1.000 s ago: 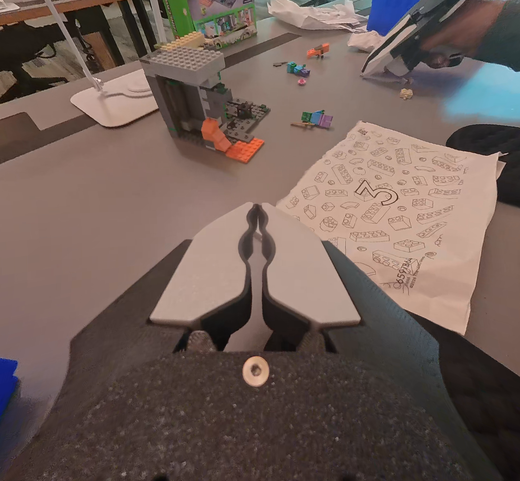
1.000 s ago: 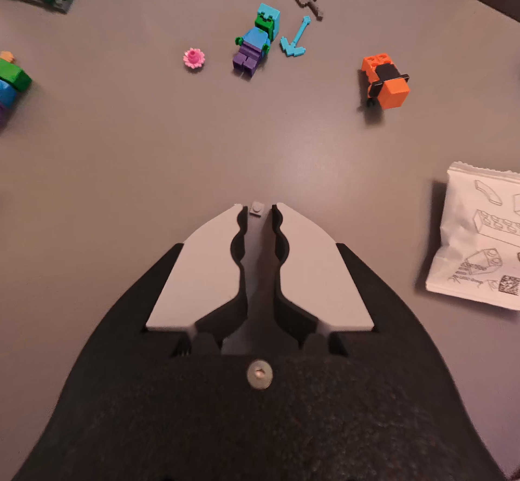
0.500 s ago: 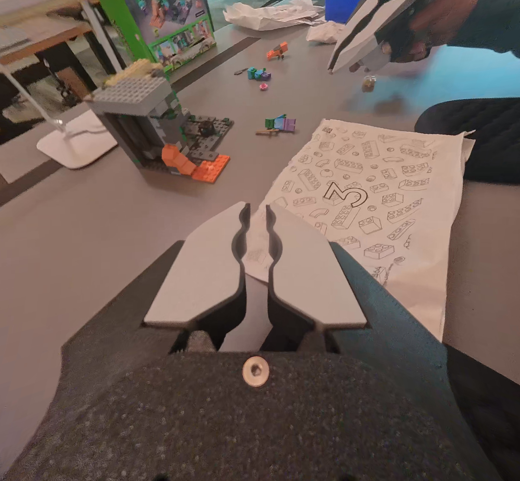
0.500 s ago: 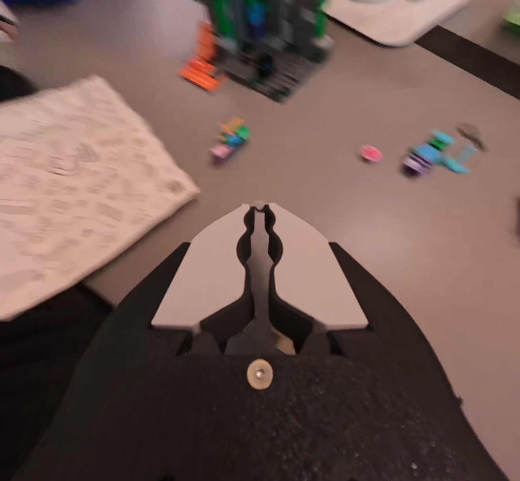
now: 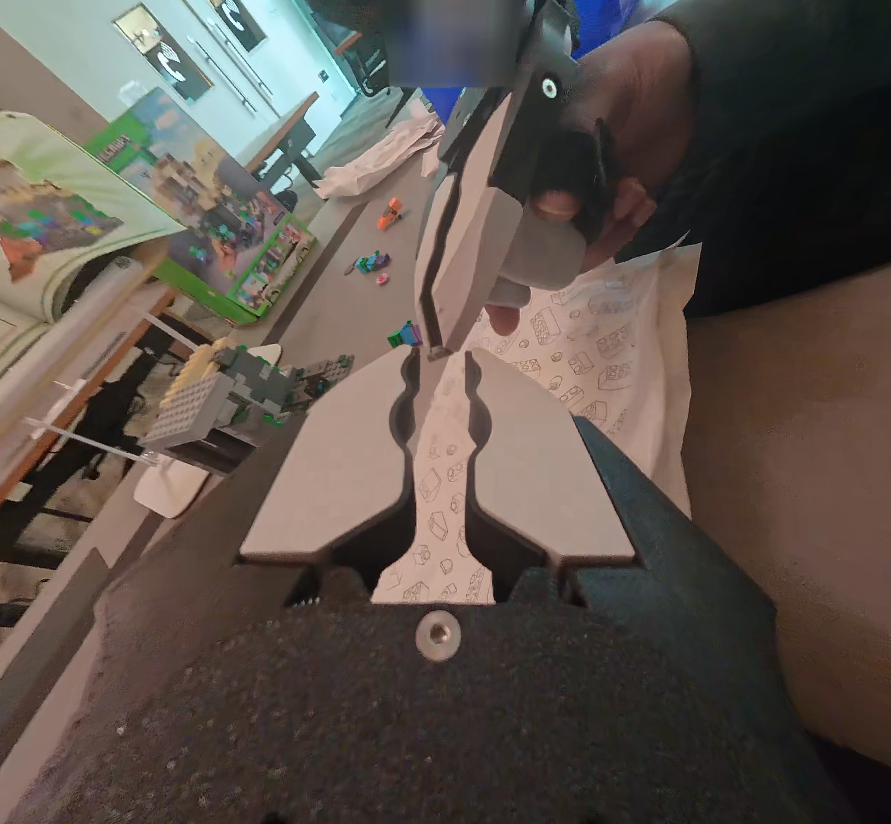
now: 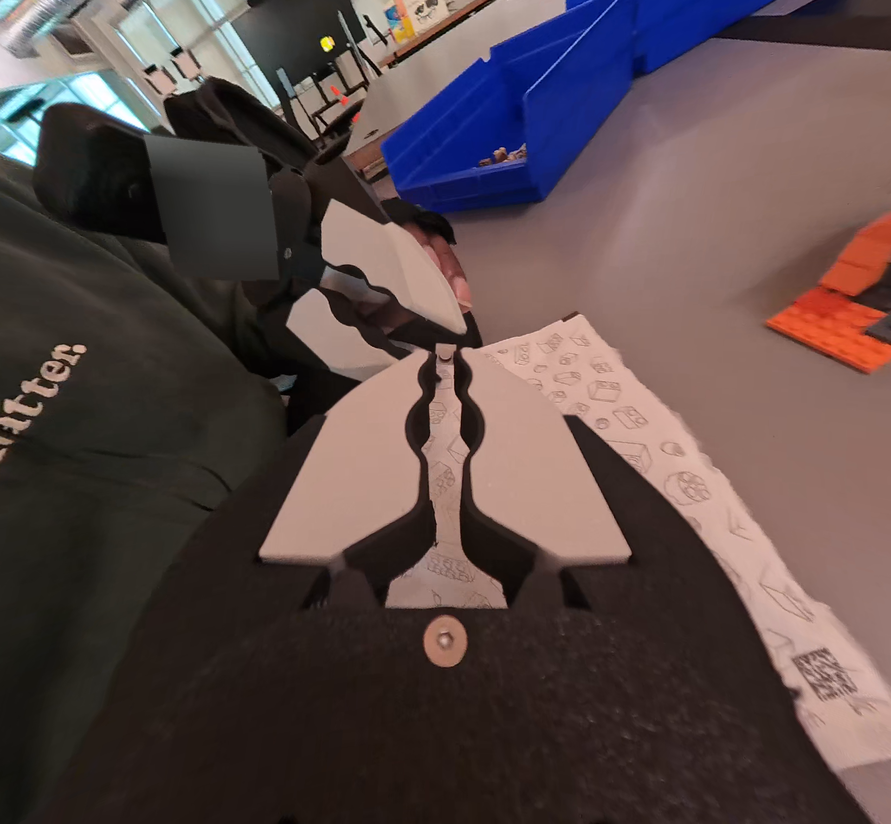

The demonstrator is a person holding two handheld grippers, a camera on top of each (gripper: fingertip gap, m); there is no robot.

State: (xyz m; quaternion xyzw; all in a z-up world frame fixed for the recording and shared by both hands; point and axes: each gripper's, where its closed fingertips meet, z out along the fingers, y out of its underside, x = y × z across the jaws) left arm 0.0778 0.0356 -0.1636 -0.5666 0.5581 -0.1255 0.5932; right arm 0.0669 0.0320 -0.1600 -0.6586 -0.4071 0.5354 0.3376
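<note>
My right gripper (image 6: 444, 356) is shut on a tiny grey one-stud brick (image 6: 444, 358) pinched at its fingertips. In the left wrist view it comes down from above (image 5: 438, 348), with the grey brick (image 5: 438, 354) hanging right in front of my left gripper's tips. My left gripper (image 5: 442, 358) is open with a finger-wide gap and holds nothing. In the right wrist view it points in from the upper left (image 6: 434, 342), and its tips nearly touch the brick. Both grippers hover above a white printed paper bag (image 5: 602, 367) that lies flat on the grey table (image 6: 675, 246).
A grey and green brick build (image 5: 231, 400) with an orange plate (image 6: 839, 318) stands left of the bag. Small figures (image 5: 407, 335) (image 5: 371, 263), a pink flower (image 5: 382, 278) and an orange piece (image 5: 390, 215) lie farther off. A toy box (image 5: 217, 222) and blue bins (image 6: 530, 125) stand at the back. The grippers are tip to tip, or close to it.
My right gripper closed on the grey brick, lifted it off the table and carried it over the bag to the left gripper. My left gripper opened and tilted up toward it.
</note>
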